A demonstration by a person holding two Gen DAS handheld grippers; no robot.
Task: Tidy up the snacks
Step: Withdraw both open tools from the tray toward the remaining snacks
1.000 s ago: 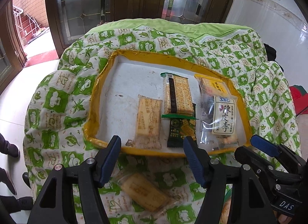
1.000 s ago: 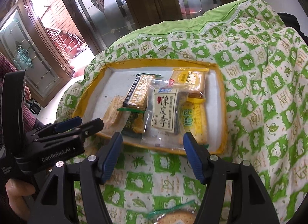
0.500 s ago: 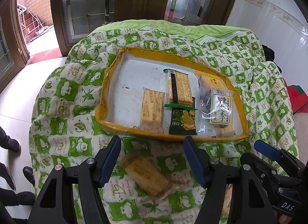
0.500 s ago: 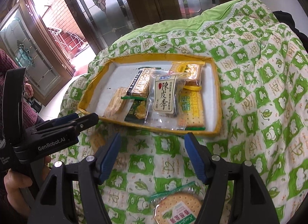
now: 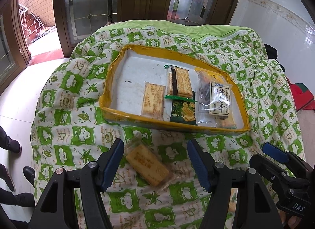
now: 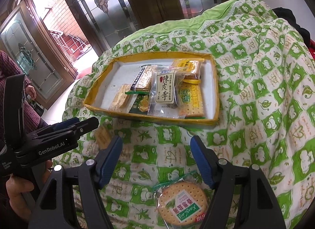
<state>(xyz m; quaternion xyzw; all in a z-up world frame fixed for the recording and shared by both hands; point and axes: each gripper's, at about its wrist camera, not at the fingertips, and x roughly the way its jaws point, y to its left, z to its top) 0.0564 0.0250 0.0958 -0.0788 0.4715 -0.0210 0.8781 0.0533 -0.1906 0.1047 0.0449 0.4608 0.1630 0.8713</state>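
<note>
A yellow-rimmed tray (image 5: 110, 83) (image 6: 92, 95) on the quilt holds several snack packets, among them a clear plum packet (image 5: 219, 101) (image 6: 164, 89) and a dark green cracker packet (image 5: 183, 110). My left gripper (image 5: 154, 146) stands open over a rectangular cracker packet (image 5: 145, 162) that lies loose on the quilt, untouched. My right gripper (image 6: 155, 142) has its jaws opening, with nothing pressed between them. A round cracker packet (image 6: 183, 203) lies on the quilt low between its fingers. Each gripper shows in the other's view: left gripper (image 6: 78, 124), right gripper (image 5: 275, 154).
A green-and-white patterned quilt (image 5: 78, 114) covers the raised surface and drops off at its edges. Glass-panelled wooden doors (image 5: 137, 2) stand behind. Dark shoes (image 5: 11, 146) are on the white floor at left. A hand (image 6: 17, 193) and a maroon sleeve (image 6: 31, 118) sit at left.
Both grippers have drawn back from the tray, which now looks farther off. The rectangular packet has come up between the left fingers, and the round packet has come into the right view.
</note>
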